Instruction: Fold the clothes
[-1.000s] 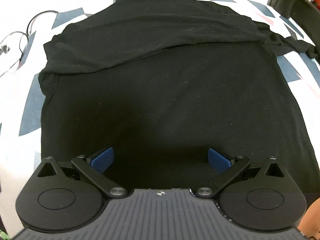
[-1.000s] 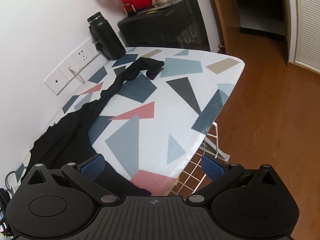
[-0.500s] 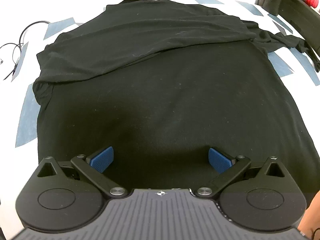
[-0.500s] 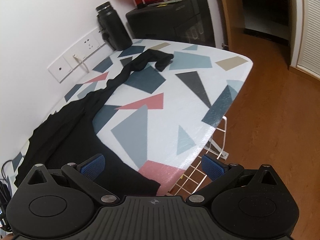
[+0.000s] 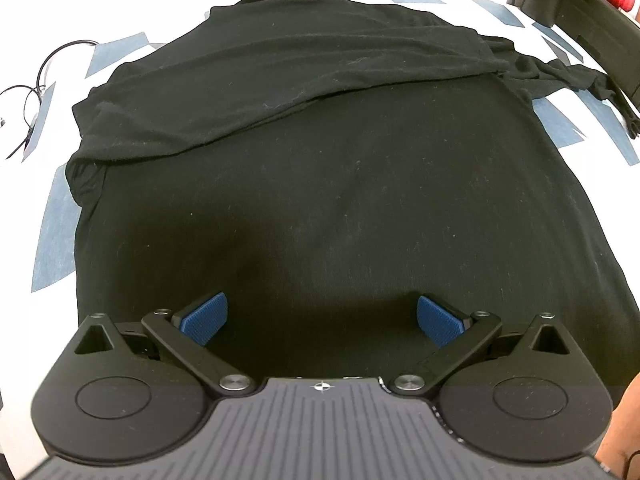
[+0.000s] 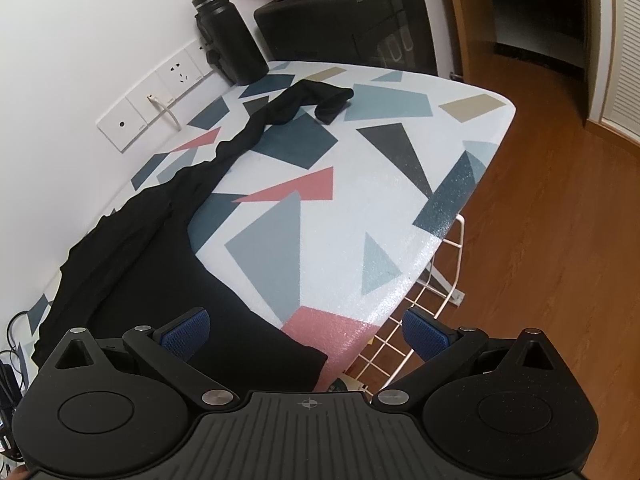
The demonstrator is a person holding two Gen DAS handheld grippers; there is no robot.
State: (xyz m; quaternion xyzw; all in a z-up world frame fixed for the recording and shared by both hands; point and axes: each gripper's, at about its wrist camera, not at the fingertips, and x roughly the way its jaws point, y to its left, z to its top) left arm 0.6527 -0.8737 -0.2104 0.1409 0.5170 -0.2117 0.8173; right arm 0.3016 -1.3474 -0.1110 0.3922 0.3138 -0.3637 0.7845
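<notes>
Now the left gripper [image 5: 322, 318] hangs low over the black garment [image 5: 340, 184], jaws spread wide with nothing between them, the cloth filling the view ahead and a folded-over layer lying across its far part. The garment is spread on the patterned surface [image 6: 320, 208]. Over on the right, the right gripper [image 6: 306, 330] is also spread and empty, poised above the garment's near corner at the surface's edge, while one long sleeve [image 6: 280, 114] trails away toward a black bottle [image 6: 232, 40] by the wall.

White wall [image 6: 80, 40], wooden floor [image 6: 560, 240], perhaps a dark cabinet [image 6: 360, 28].
</notes>
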